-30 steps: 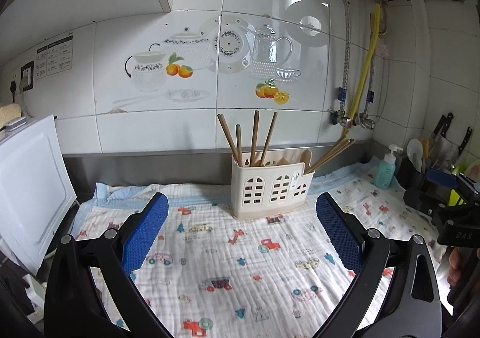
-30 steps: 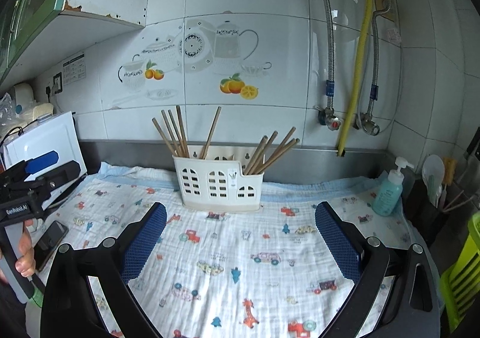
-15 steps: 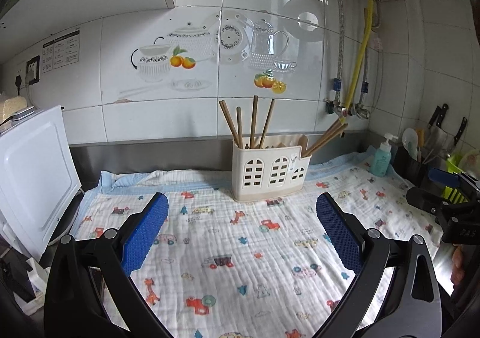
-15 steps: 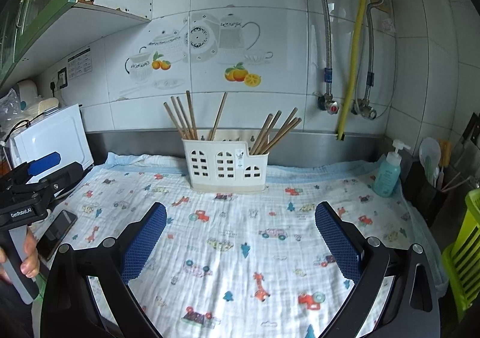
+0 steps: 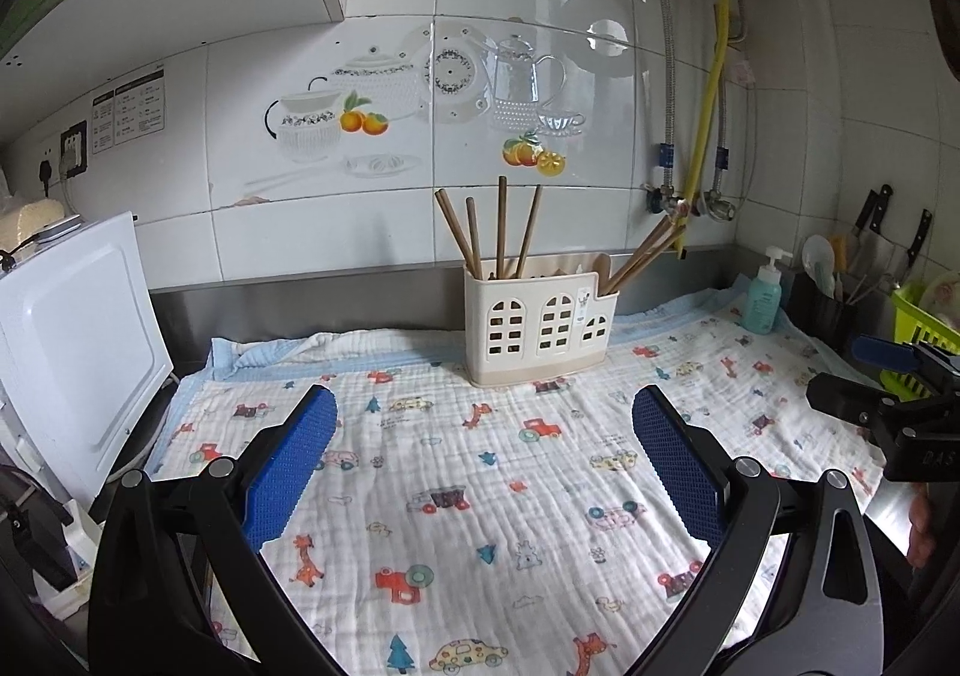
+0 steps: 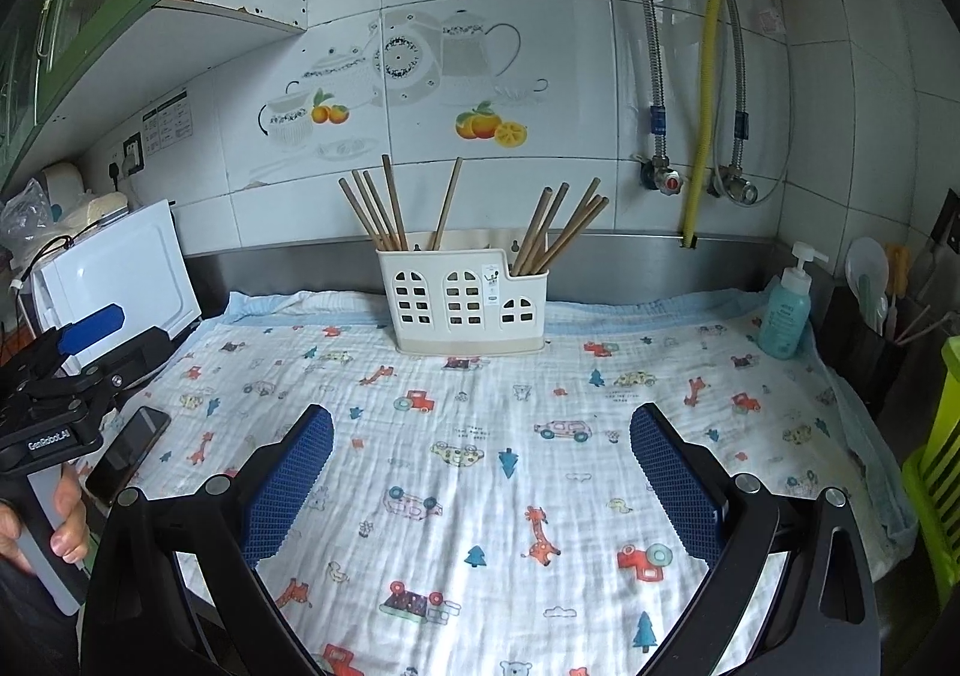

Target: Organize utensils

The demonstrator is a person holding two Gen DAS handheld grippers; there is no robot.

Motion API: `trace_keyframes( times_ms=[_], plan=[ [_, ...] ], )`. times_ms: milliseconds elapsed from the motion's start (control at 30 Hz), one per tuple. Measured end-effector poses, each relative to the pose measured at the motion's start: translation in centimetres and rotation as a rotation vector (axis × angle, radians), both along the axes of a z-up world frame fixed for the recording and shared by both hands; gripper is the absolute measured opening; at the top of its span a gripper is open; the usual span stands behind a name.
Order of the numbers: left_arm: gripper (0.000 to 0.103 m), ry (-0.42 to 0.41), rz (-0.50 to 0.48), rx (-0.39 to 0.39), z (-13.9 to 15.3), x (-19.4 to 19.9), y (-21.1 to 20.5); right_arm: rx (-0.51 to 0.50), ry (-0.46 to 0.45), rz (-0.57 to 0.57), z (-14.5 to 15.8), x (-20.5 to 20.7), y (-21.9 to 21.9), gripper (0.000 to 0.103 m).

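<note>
A cream plastic utensil holder (image 5: 537,323) (image 6: 461,304) stands on the printed cloth near the back wall. Wooden chopsticks (image 5: 501,229) (image 6: 384,208) stick up from its left compartment, and more chopsticks (image 5: 645,250) (image 6: 561,226) lean out of its right one. A pale wooden spoon handle (image 5: 602,263) shows in the holder too. My left gripper (image 5: 480,424) hangs open well in front of the holder, holding nothing. My right gripper (image 6: 480,436) is open and empty too, equally far back from it. Each gripper shows at the edge of the other's view.
A white appliance (image 5: 66,340) stands at the left with a dark phone (image 6: 129,451) beside it. At the right are a teal soap pump bottle (image 6: 786,310), a dark pot of utensils (image 5: 822,298), knives (image 5: 873,220) on the wall and a green rack (image 6: 936,472).
Both grippers have drawn back from the holder, which looks smaller and farther away now. Their jaws stay open and empty throughout.
</note>
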State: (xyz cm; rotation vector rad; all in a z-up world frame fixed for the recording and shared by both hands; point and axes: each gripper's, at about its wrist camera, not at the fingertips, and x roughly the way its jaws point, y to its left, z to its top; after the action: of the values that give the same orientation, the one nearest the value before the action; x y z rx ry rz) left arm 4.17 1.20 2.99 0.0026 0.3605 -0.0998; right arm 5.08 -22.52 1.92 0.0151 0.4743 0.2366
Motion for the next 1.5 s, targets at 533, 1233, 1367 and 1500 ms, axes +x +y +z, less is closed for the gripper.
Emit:
trace_keyframes(
  times_ms=[533, 1233, 1367, 1500],
  plan=[
    [0.098, 0.032, -0.015, 0.02, -1.2, -0.3, -0.7, 0.006, 0.025, 0.011, -1.2, -0.4, -0.3, 0.096],
    [0.098, 0.052, -0.002, 0.018, -2.1, -0.2, -0.9, 0.01, 0.026, 0.016, -1.5, -0.6, 0.0, 0.096],
    [0.098, 0.053, 0.004, 0.024, -2.1, -0.2, -1.0, 0.011, 0.027, 0.016, -1.5, -0.6, 0.1, 0.096],
    [0.098, 0.051, -0.003, 0.019, -2.2, -0.3, -1.0, 0.011, 0.027, 0.017, -1.5, -0.6, 0.1, 0.096]
  ],
)
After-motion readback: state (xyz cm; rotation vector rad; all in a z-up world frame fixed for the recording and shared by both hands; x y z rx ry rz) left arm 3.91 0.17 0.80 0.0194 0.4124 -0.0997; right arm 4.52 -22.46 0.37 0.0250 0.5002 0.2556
